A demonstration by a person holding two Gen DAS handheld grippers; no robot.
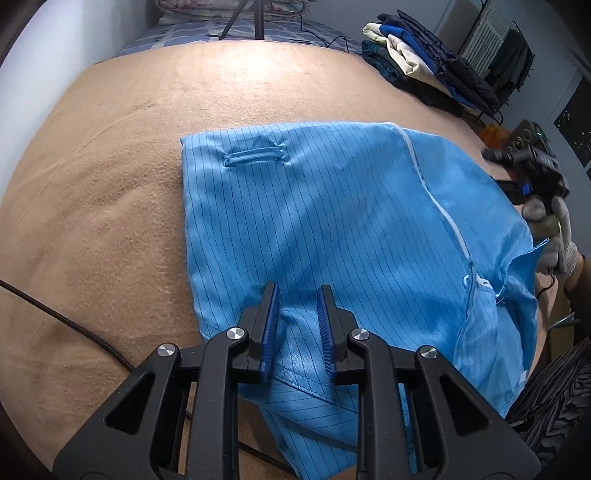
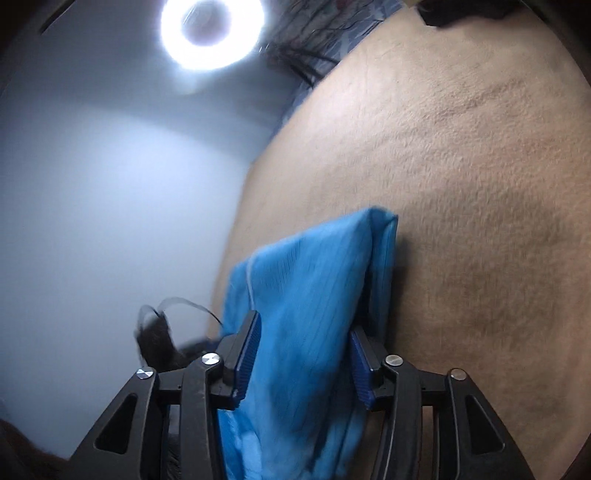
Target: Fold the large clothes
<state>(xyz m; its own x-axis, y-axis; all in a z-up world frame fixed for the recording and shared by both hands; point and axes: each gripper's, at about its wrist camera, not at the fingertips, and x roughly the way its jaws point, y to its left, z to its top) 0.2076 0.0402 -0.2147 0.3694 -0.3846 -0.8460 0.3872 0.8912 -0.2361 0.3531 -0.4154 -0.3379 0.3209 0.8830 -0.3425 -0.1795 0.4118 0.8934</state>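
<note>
A large blue pinstriped garment [image 1: 325,221] with a white zipper [image 1: 439,206] lies partly folded on the tan blanket [image 1: 110,206]. My left gripper [image 1: 297,295] hovers over its near edge with its jaws apart and nothing between them. My right gripper [image 2: 301,332] is tilted sideways, its jaws wide apart, with a thick bunch of the blue garment [image 2: 306,295] between the pads; the view is blurred. The right gripper also shows in the left wrist view [image 1: 532,166], at the garment's far right side, held by a gloved hand.
A pile of folded clothes [image 1: 417,62] sits at the blanket's far right. A tripod [image 1: 255,18] stands at the back. A black cable [image 1: 66,321] runs over the blanket at left. A ring light [image 2: 212,33] shines above. The person's patterned clothing [image 1: 554,398] is at right.
</note>
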